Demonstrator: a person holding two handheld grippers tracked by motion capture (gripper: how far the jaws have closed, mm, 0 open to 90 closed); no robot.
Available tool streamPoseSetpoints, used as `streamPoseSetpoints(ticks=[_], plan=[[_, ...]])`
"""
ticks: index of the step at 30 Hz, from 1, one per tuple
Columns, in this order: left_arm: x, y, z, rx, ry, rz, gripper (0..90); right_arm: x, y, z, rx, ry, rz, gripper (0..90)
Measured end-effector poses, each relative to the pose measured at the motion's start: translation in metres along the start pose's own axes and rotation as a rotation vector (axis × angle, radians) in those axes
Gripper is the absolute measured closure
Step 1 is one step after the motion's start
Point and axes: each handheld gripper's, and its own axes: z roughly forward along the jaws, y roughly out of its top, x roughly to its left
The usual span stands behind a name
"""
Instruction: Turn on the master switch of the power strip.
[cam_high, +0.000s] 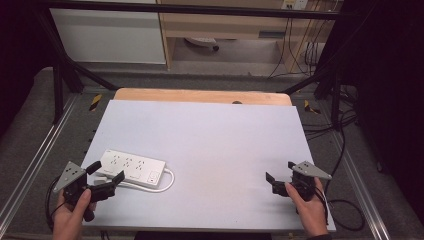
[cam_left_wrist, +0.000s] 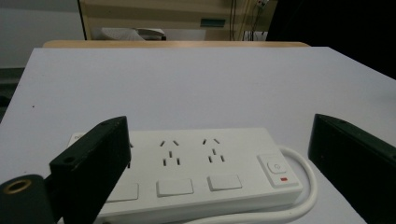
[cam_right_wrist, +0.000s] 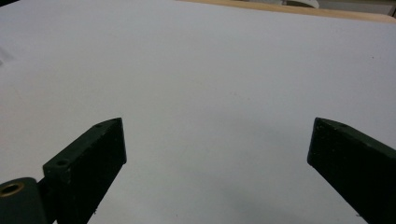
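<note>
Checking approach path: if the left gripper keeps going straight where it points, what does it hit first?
Likely the white power strip: it lies right ahead between the open jaws of the left gripper. Height above it is unclear.

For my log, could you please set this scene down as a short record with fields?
surface: white table top
object: white power strip, lying flat, front left
cable: white cord looped at the strip's switch end
left hand-held gripper: open, jaws at the strip, not closed on it
right hand-held gripper: open, over bare table, holding nothing
</note>
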Motion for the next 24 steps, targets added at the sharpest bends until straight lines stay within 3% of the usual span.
streamPoseSetpoints(ticks=[11, 20, 24], plan=[[0.0, 0.003, -0.004, -0.036, -0.002, -0.01, 5.8, 0.001, 0.002, -0.001, -0.032, -0.018, -0.022, 4.5], [-0.003, 0.009, -0.006, -0.026, -0.021, -0.021, 5.7, 0.003, 0.003, -0.001, -0.002, -0.011, -0.026, 4.1], [-0.008, 0.013, -0.006, -0.023, -0.051, -0.011, 5.4, 0.003, 0.004, -0.001, 0.001, -0.007, -0.022, 4.0]])
